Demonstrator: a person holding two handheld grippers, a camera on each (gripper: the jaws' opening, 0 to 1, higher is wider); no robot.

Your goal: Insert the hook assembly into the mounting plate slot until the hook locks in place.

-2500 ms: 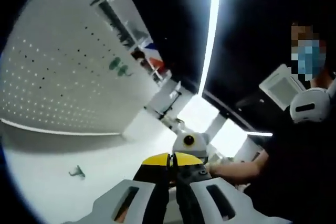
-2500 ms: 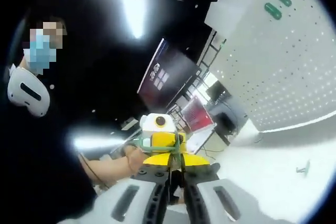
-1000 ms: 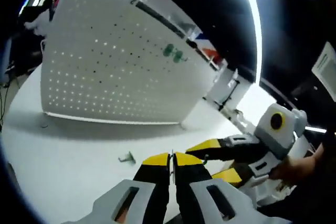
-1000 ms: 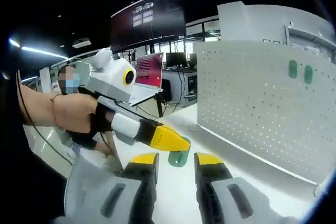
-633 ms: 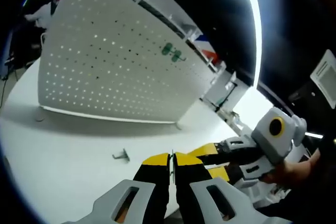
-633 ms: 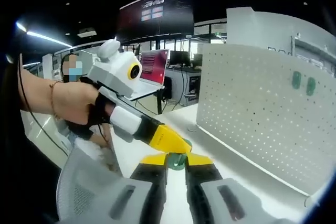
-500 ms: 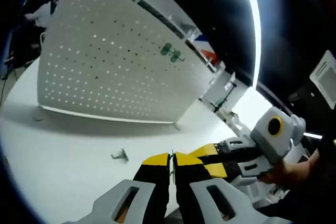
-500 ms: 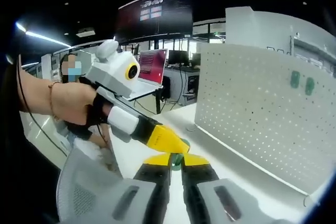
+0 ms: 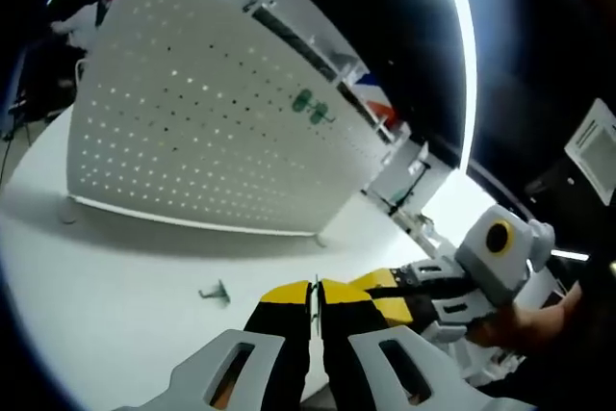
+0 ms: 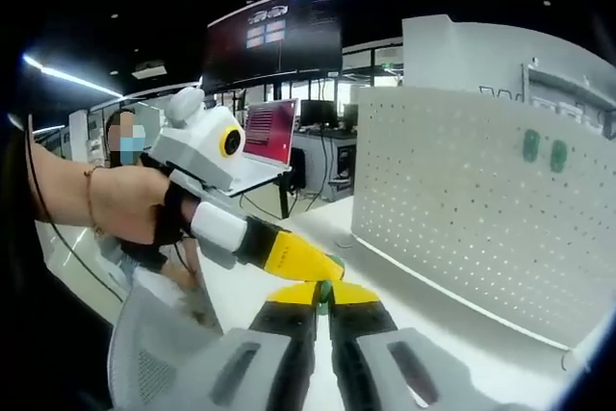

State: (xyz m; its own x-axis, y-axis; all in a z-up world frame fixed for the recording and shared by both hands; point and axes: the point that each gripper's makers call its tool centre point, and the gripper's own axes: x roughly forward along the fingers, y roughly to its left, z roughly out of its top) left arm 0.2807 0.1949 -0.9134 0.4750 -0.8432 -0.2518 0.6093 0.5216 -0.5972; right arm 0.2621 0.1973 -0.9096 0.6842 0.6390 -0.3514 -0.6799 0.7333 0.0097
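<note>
Right gripper (image 10: 321, 294) is pinching a small green hook (image 10: 325, 288); left gripper (image 9: 315, 289) is closed, facing perforated white pegboard (image 9: 192, 132).

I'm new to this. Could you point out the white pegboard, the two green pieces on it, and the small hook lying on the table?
white pegboard (image 9: 173, 132), left gripper view, perforated face.
green pieces (image 10: 544, 150), right gripper view, between the pair.
small hook (image 9: 214, 292), left gripper view, its body.

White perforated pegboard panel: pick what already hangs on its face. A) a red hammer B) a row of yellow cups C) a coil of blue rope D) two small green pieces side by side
D: in the right gripper view, two small green pieces sit side by side on the upper part of the white perforated pegboard panel.
</note>
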